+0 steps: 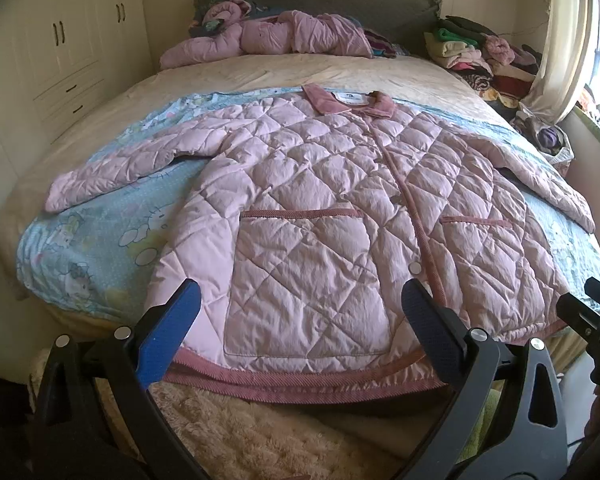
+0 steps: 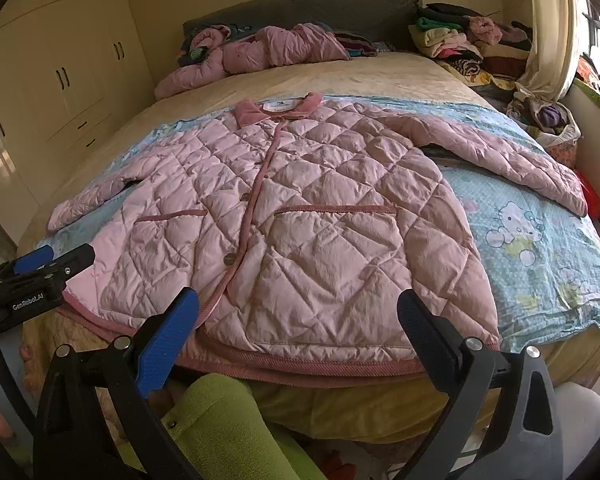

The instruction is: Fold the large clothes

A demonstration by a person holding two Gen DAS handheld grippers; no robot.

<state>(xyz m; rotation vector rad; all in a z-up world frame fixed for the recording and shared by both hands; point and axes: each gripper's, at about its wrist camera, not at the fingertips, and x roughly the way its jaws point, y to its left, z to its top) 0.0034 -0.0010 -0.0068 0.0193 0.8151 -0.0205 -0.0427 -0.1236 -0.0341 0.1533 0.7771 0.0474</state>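
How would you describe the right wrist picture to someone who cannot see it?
A pink quilted jacket lies buttoned and flat, sleeves spread, on a blue cartoon-print blanket across a bed. The open right gripper hovers near its hem, holding nothing; the left gripper shows at the left edge.

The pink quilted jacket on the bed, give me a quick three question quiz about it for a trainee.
1. True or false: the pink quilted jacket lies spread flat, front up, sleeves out to both sides.
2. What lies directly under it? A) bare mattress B) blue cartoon blanket C) the clothes pile
3. Fill in: both the left gripper and the right gripper are ____, near the hem, holding nothing.

Key: 1 true; 2 B; 3 open
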